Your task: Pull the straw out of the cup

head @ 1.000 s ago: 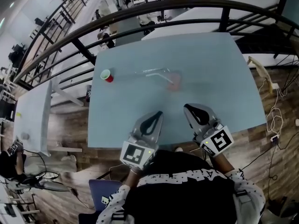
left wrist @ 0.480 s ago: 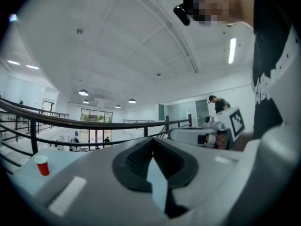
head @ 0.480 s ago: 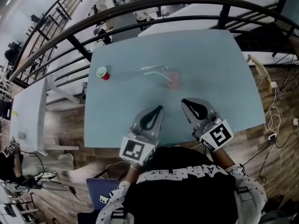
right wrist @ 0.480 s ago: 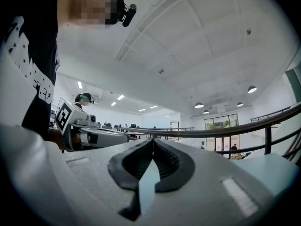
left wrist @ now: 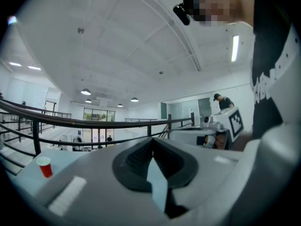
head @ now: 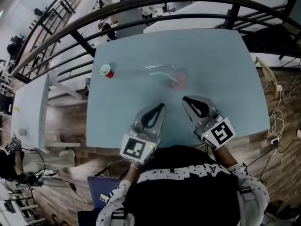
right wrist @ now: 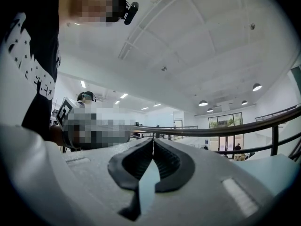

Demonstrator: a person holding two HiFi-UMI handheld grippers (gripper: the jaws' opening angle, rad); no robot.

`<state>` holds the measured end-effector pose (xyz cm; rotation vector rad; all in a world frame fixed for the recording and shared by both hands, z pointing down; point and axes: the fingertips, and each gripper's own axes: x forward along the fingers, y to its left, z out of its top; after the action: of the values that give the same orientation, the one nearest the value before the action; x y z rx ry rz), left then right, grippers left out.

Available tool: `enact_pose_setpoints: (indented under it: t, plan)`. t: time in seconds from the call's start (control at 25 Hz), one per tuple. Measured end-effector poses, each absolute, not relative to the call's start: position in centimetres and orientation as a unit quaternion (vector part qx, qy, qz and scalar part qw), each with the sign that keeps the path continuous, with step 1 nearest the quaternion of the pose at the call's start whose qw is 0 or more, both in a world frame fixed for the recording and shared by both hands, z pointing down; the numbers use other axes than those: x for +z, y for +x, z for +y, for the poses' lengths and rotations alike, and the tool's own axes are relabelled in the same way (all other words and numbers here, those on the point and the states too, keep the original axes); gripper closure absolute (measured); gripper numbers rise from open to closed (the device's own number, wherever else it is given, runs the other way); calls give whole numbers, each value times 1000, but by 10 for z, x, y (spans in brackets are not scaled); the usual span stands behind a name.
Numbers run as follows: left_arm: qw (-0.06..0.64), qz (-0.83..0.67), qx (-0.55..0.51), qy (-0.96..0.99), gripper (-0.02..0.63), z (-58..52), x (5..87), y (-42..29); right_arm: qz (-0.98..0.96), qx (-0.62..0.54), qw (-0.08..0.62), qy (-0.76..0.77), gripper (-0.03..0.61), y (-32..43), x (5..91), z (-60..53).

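Tongs [head: 162,106] [head: 184,99] shut; straw [head: 164,76] leans left

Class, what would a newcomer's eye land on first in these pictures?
A red cup stands out at the far left of the pale blue table. Near the middle, a pinkish cup holds a bent white straw. The left tongs and right tongs are shut by the near edge.

Here's the table [head: 211,69]: pale blue, smooth, matt, barely a sheen. At ten o'clock sits the red cup [head: 107,71], glossy, plastic by the look. At twelve, the clear cup [head: 178,78], see-through with a pink tint, and its pale, smooth straw [head: 162,74]. The floor [head: 70,121] is grained wood plank. The rail [head: 141,6] looks like dark satin metal. The left gripper [left wrist: 152,141] has a matt grey plastic shell and black ribbed pads [left wrist: 134,160]; the right gripper [right wrist: 153,141] is the same.
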<state>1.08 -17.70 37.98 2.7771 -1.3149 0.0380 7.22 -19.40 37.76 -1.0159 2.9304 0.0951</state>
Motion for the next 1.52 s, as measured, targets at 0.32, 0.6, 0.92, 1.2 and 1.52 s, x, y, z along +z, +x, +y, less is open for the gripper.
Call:
enact_pose_setpoints:
  t: [0.32,0.6,0.92,1.2,1.52]
  plan:
    - [41,-430,18,902,624,-197,388,1,947,29,5,-320,575,60,386,-214]
    - [27,-416,25,908,624,-227,396,-12,945,19,-19,-326,522,46,397,-245]
    - [67,-424,23,903,624,-260,405,-16,941,15,-43,-336,520,43,414,-283]
    - [79,-426,23,901,624,-279,415,-26,945,11,-67,-321,500,23,427,-305]
    - [96,-437,23,894,624,-292,429,-38,947,11,-88,-308,500,7,443,-324]
